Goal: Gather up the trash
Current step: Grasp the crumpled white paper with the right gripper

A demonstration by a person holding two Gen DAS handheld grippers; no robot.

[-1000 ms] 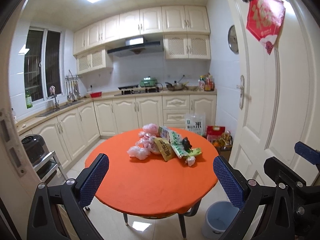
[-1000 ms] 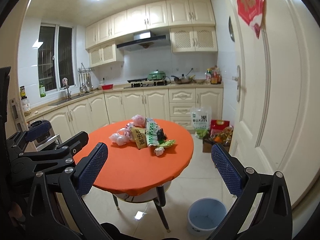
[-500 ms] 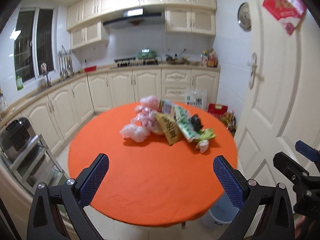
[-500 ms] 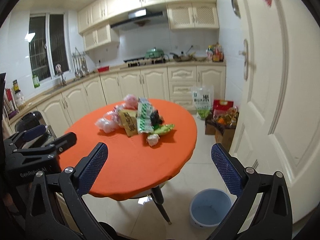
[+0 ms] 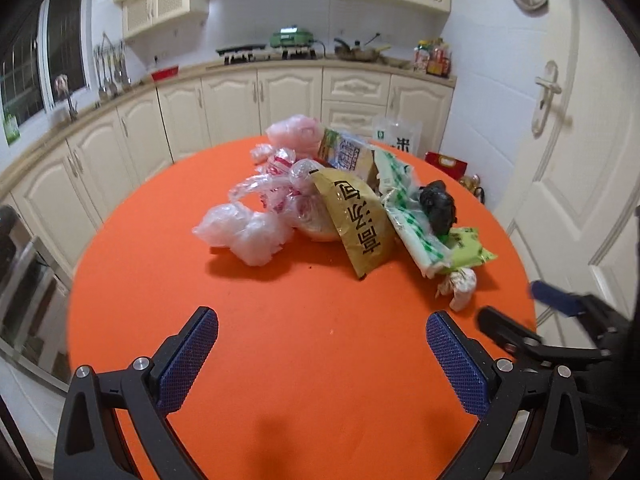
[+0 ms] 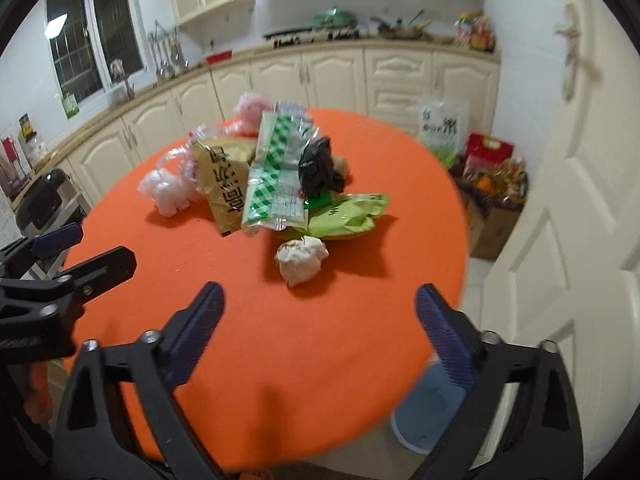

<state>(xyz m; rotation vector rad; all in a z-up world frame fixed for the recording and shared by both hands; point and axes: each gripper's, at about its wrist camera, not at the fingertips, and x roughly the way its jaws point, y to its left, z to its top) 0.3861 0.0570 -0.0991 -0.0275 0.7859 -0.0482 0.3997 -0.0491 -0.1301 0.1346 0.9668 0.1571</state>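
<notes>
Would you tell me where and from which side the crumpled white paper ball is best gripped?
Grip the crumpled white paper ball across its middle, coming from the near table edge and above. It lies alone on the orange table, apart from the pile, ahead of the right gripper, whose empty jaws are closing.

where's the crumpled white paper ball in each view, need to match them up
Left wrist: crumpled white paper ball right of centre, at the near right end of the pile.
Right wrist: the ball near centre, nearest piece to the gripper.
Shared landmark: the lime green packet just behind it.
</notes>
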